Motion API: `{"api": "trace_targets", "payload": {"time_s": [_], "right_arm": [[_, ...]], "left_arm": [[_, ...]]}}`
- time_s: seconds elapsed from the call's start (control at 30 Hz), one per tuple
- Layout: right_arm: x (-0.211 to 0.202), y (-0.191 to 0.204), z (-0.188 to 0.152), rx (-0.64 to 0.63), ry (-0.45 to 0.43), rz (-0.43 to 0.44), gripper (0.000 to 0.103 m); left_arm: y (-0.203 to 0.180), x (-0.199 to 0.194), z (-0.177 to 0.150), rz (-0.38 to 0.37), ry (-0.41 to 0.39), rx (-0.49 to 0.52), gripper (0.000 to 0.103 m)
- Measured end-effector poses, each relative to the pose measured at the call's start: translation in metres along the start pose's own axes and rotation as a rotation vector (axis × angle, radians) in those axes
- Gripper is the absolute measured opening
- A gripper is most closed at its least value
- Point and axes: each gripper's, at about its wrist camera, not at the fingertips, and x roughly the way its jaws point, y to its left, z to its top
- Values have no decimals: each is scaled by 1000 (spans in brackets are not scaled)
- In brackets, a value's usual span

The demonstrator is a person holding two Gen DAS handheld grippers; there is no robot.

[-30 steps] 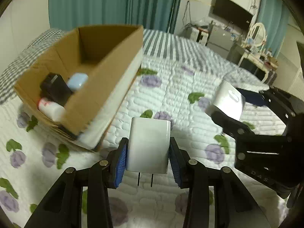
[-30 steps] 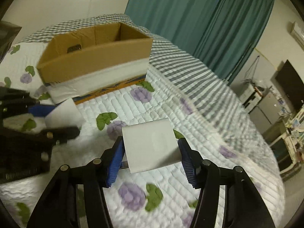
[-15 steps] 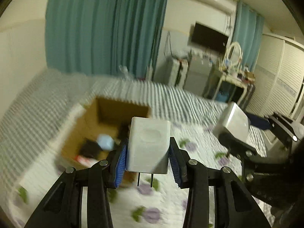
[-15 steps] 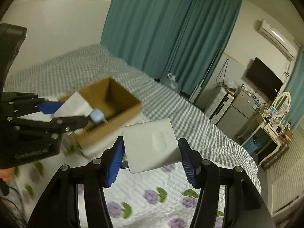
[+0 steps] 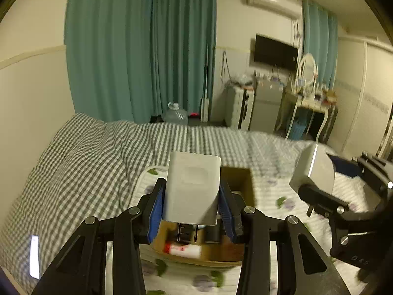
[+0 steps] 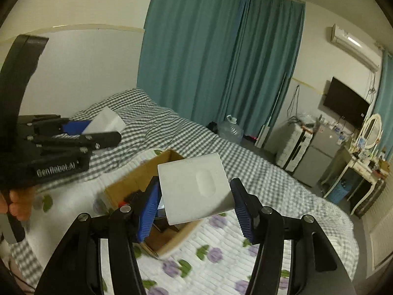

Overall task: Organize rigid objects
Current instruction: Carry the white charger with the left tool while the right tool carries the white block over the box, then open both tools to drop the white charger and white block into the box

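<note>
Overhead, both tongs hang in open air above the cardboard box (image 5: 242, 184) on the bed (image 5: 81, 172). The left tongs (image 5: 191, 206) clamp a white charger (image 5: 192, 191), prongs down, apparently over the box opening. The right tongs (image 6: 196, 206) clamp a second white charger (image 6: 196, 189) above the box's near rim.

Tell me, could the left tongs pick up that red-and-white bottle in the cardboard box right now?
Probably not yet. The left tongs are shut on a white charger, so they have no free grip. The bottle lies in the open-topped box below, otherwise unblocked.
</note>
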Motion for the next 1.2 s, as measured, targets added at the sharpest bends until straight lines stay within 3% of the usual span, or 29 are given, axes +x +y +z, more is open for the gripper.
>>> {"api": "trace_targets", "payload": {"time_s": [0.23,0.57,0.67,0.8,1.2], "right_arm": [[79,7,4,46,67,20,57],[174,-23,-16,167,185,0,57],[189,-32,-22,180,211,-2,57],[206,-39,-24,200,233,4,57],[248,-30,-31,205,295,18,53]], "left_arm": [[11,72,-11,-28,98,42,42],[-8,147,-24,-73,181,141,42],[-16,162,-29,-100,212,182,42],[-27,183,-36,-61,257,245,42],[-24,217,-52,-37,364,224,42]]}}
